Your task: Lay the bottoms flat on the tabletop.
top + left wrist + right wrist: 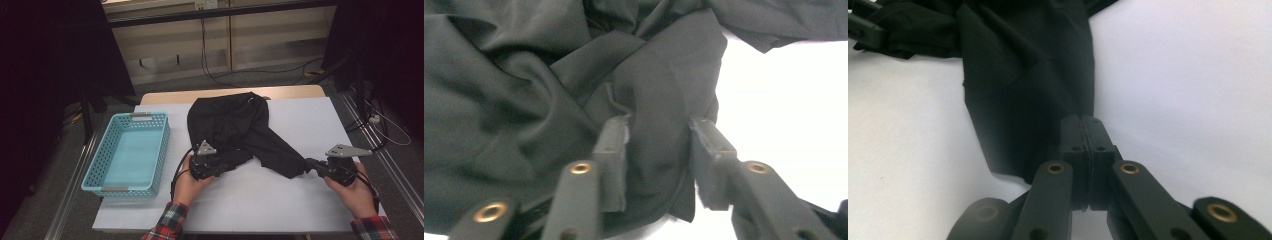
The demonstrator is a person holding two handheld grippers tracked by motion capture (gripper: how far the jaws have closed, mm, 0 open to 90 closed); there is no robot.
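Both hand-held grippers work the black garment (235, 132): right (312, 163) clamps a corner, left (231, 166) half-wide astride a fold, needing closure next.

No text, label, brand, number or sign can be read on anything in these pictures.

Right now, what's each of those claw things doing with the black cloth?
Left gripper: open, a fold of the black cloth between its jaws.
Right gripper: closed on the cloth's edge.
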